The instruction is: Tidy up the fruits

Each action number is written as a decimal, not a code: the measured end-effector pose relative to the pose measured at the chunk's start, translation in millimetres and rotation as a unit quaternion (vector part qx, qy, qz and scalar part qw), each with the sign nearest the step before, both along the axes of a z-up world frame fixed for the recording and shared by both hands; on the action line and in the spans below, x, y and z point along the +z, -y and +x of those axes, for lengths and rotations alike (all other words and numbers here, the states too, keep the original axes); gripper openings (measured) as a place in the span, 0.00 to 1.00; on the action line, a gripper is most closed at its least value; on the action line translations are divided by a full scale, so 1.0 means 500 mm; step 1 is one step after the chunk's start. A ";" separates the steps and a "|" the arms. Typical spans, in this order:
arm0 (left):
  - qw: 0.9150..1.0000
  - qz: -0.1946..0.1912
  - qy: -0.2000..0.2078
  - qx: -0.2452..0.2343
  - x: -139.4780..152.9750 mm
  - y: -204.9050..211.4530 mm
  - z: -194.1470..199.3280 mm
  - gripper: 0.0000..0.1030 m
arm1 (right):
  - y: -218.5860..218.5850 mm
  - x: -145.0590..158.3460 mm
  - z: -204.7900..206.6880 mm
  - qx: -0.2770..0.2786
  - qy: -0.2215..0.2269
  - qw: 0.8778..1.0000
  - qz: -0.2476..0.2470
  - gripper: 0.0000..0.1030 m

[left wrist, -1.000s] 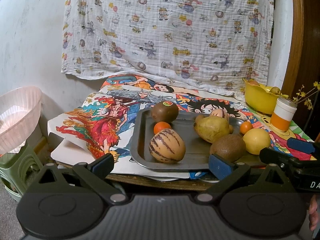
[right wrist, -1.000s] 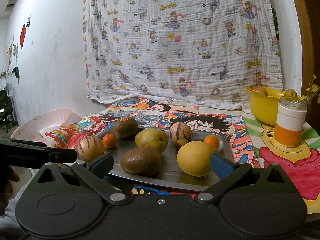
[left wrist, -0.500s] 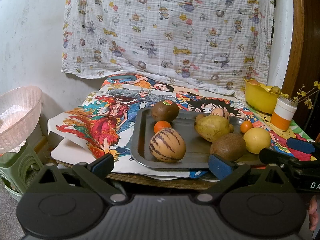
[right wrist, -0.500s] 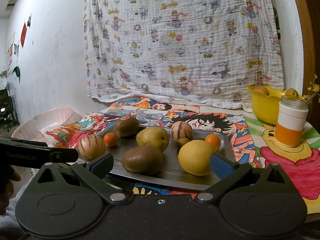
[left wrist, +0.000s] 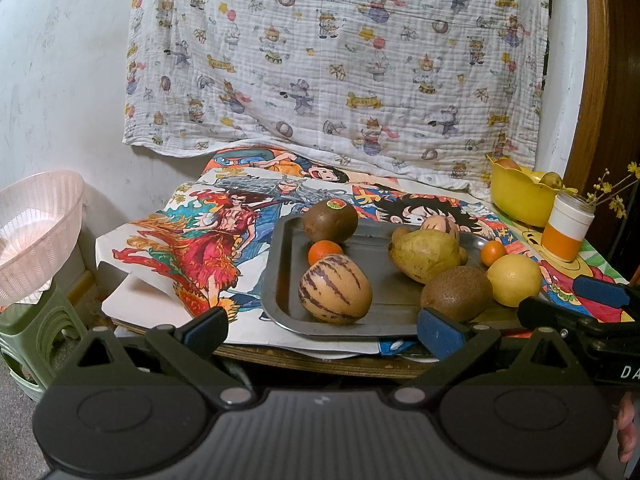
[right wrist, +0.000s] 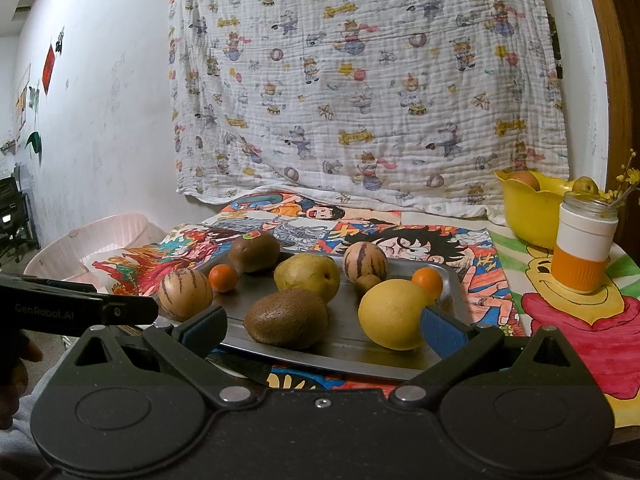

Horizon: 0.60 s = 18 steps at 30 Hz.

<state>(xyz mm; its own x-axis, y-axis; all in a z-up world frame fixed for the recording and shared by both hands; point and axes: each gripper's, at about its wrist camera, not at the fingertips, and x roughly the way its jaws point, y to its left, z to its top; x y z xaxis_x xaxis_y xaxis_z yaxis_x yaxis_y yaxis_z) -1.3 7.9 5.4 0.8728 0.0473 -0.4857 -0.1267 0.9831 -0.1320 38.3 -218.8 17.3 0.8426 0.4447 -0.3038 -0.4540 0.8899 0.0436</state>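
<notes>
Nothing moved: two kiwis (right wrist: 286,318), two tangerines (right wrist: 223,278), two striped melons (right wrist: 185,294).

Pink basket (left wrist: 36,236) cropped left; small striped fruit (left wrist: 440,225) half-hidden.
</notes>
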 end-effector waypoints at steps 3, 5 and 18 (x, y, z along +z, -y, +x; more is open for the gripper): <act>1.000 0.000 0.000 0.000 0.000 0.000 0.000 0.99 | -0.002 -0.001 -0.002 0.000 -0.001 1.000 0.000 0.99; 1.000 0.000 0.000 0.000 0.000 0.000 -0.001 0.99 | -0.002 -0.001 -0.002 0.000 0.000 1.000 0.000 0.99; 1.000 0.000 0.000 0.001 0.002 0.001 0.000 1.00 | -0.002 0.000 -0.001 0.000 0.000 1.000 0.000 0.99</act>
<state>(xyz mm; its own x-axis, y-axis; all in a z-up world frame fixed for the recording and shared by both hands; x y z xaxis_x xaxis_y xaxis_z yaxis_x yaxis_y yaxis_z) -1.3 7.6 6.3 0.8723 0.0483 -0.4865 -0.1281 0.9829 -0.1321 37.7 -217.8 17.3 0.8428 0.4440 -0.3042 -0.4534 0.8903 0.0433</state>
